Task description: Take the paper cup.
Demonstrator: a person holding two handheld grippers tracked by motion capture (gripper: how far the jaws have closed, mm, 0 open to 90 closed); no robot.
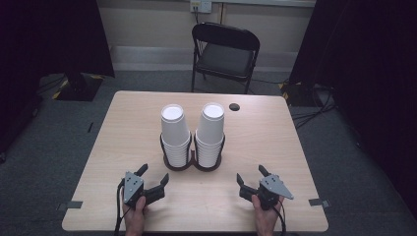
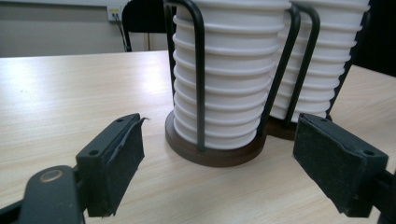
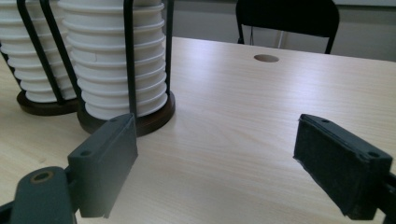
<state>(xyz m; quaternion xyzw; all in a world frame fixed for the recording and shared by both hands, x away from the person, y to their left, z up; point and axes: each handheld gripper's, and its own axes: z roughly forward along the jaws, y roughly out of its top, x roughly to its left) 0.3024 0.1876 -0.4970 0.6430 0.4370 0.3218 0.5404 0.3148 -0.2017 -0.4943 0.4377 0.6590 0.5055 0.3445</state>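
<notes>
Holding my left gripper (image 1: 153, 178) and right gripper (image 1: 250, 180) gaping and empty near the cup stacks (image 1: 193, 133), I am judging the approach step is in hand, with reaching forward for a top cup next.

No readable text, label, brand, number or sign appears on anything here

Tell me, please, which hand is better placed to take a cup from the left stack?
Left, probably. The left tongs stand open, just in front of the left stack, which sits between their jaws in the left gripper view. The right tongs, also open and empty, are nearer the right stack.
</notes>
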